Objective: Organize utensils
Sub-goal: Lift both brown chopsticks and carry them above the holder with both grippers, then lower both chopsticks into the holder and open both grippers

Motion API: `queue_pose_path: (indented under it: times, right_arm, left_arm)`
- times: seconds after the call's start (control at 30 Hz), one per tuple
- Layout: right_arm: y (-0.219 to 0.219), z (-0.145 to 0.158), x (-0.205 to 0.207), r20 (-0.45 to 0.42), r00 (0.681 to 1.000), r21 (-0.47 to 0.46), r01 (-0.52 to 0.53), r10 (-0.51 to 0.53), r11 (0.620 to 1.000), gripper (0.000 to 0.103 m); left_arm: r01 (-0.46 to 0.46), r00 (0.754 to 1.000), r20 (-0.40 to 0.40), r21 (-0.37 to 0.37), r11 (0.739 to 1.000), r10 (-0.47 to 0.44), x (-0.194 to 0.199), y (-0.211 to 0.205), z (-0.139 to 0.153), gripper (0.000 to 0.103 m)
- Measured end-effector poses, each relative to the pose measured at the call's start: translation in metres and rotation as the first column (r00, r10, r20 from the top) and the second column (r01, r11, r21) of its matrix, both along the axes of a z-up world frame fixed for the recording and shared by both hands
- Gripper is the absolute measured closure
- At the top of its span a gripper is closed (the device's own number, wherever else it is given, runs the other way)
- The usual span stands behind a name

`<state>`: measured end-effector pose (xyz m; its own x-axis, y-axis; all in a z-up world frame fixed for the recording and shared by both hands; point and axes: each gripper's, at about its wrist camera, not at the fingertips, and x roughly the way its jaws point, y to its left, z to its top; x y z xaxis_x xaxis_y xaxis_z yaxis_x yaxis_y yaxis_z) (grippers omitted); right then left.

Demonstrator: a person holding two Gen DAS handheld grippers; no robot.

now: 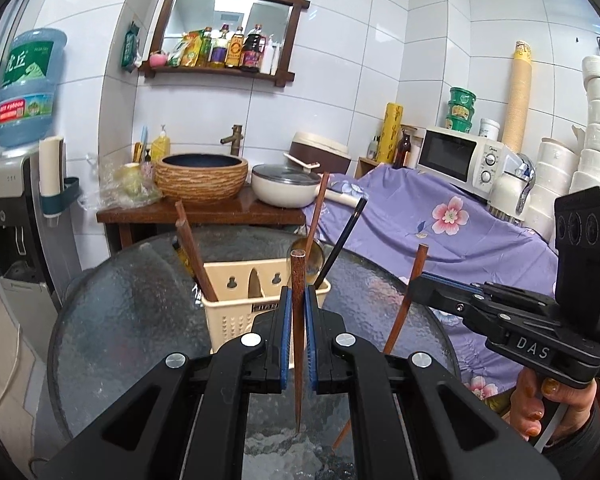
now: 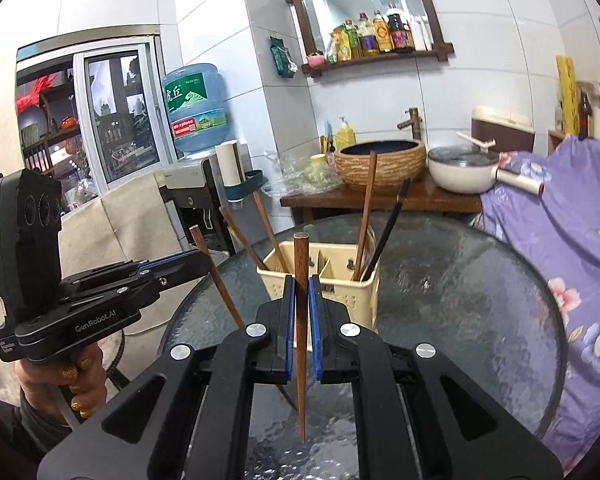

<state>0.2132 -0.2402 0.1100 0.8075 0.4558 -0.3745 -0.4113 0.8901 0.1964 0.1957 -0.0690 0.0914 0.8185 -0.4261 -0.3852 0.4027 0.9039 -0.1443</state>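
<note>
You are holding one tool in each hand over a round, dark, textured-glass table (image 1: 112, 320), and each tool is pinching a single brown wooden chopstick. The left tool (image 1: 299, 332) is closed down to a sliver, its blue pads pressing the left chopstick (image 1: 298, 280) on both sides, somewhat above its middle; the stick is standing nearly upright, blunt end up, thin tip hanging just above the glass. The right tool (image 2: 300, 320) is gripping the right chopstick (image 2: 300, 264) the same way, equally narrow, with the pointed end hanging down toward the table. In the left view the right tool is reaching in from the right, and your right hand (image 1: 540, 404) is wrapping its handle. Just beyond both tools, a cream plastic utensil caddy (image 1: 236, 316) is standing on the table, split into compartments. Two brown chopsticks are leaning in its left compartment (image 2: 272, 264), while a brown chopstick, a black chopstick (image 1: 340, 240) and what looks like a spoon (image 1: 314, 256) are resting in the right one. The sticks you are carrying look light, stiff and smooth, so they are likely to pivot or slide between the pads if you are squeezing loosely. Gripping near the thicker upper half, as you are doing, seems soundest, since it is leaving the long thin end free to drop into a compartment.
</note>
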Motion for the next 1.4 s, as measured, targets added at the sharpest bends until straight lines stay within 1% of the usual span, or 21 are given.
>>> queue_pose_path:
  times: [0.13, 0.27, 0.33, 0.37, 0.5, 0.57, 0.67, 0.73, 0.83, 0.93, 0.97, 1.0, 1.13, 1.23, 1.4]
  right_arm:
    - [0.004, 0.020, 0.003, 0.024, 1.000, -0.029, -0.012, 0.013, 1.000, 0.096]
    - [0.003, 0.045, 0.011, 0.037, 0.999, -0.022, -0.030, 0.030, 0.999, 0.096]
    - [0.002, 0.058, 0.014, 0.048, 0.998, -0.017, -0.033, 0.033, 0.999, 0.096]
    - [0.001, 0.070, 0.018, 0.061, 0.998, -0.010, -0.033, 0.034, 0.999, 0.096]
    - [0.000, 0.106, 0.026, 0.098, 0.995, 0.013, -0.031, 0.029, 0.999, 0.096]
    - [0.000, 0.127, 0.030, 0.143, 0.990, 0.008, -0.007, 0.005, 1.000, 0.096]
    - [0.005, 0.150, 0.038, 0.219, 0.975, -0.007, 0.043, -0.040, 0.999, 0.096]
    - [0.011, 0.155, 0.047, 0.243, 0.968, -0.021, 0.070, -0.063, 0.997, 0.096]
    - [0.018, 0.148, 0.061, 0.254, 0.964, -0.023, 0.088, -0.080, 0.996, 0.095]
    - [0.027, 0.132, 0.073, 0.265, 0.959, -0.049, 0.118, -0.101, 0.992, 0.095]
    - [0.030, 0.124, 0.080, 0.256, 0.961, -0.053, 0.120, -0.103, 0.991, 0.095]
    - [0.032, 0.115, 0.086, 0.241, 0.965, -0.049, 0.121, -0.106, 0.991, 0.095]
    - [0.034, 0.084, 0.103, 0.192, 0.974, -0.033, 0.132, -0.123, 0.991, 0.095]
    - [0.036, 0.063, 0.110, 0.169, 0.977, -0.044, 0.138, -0.129, 0.989, 0.095]
    - [0.040, 0.033, 0.114, 0.141, 0.981, -0.059, 0.141, -0.132, 0.988, 0.095]
  left_arm:
    - [0.020, 1.000, 0.022, 0.009, 1.000, -0.020, 0.005, -0.003, 0.017, 0.097]
    - [0.032, 0.999, 0.044, 0.002, 0.999, -0.032, 0.010, 0.000, 0.038, 0.097]
    - [0.036, 0.997, 0.067, -0.006, 0.999, -0.036, 0.013, 0.002, 0.056, 0.097]
    - [0.034, 0.996, 0.083, -0.012, 0.999, -0.033, 0.015, 0.004, 0.068, 0.097]
    - [0.009, 0.991, 0.134, -0.030, 0.999, -0.005, 0.021, 0.010, 0.108, 0.097]
    - [-0.016, 0.986, 0.168, -0.042, 0.999, 0.023, 0.025, 0.013, 0.129, 0.097]
    - [-0.066, 0.975, 0.209, -0.051, 0.997, 0.075, 0.035, 0.015, 0.150, 0.097]
    - [-0.103, 0.969, 0.219, -0.050, 0.993, 0.112, 0.045, 0.014, 0.155, 0.097]
    - [-0.127, 0.972, 0.191, -0.055, 0.990, 0.136, 0.065, 0.011, 0.149, 0.097]
    - [-0.159, 0.972, 0.168, -0.051, 0.986, 0.165, 0.083, 0.009, 0.132, 0.097]
    - [-0.161, 0.974, 0.154, -0.054, 0.985, 0.168, 0.087, 0.009, 0.127, 0.097]
    - [-0.170, 0.975, 0.137, -0.048, 0.984, 0.175, 0.094, 0.006, 0.115, 0.097]
    - [-0.194, 0.975, 0.104, -0.041, 0.980, 0.197, 0.108, 0.005, 0.082, 0.097]
    - [-0.212, 0.973, 0.087, -0.030, 0.977, 0.214, 0.111, 0.004, 0.062, 0.097]
    - [-0.201, 0.978, 0.047, -0.005, 0.979, 0.201, 0.113, 0.001, 0.033, 0.097]
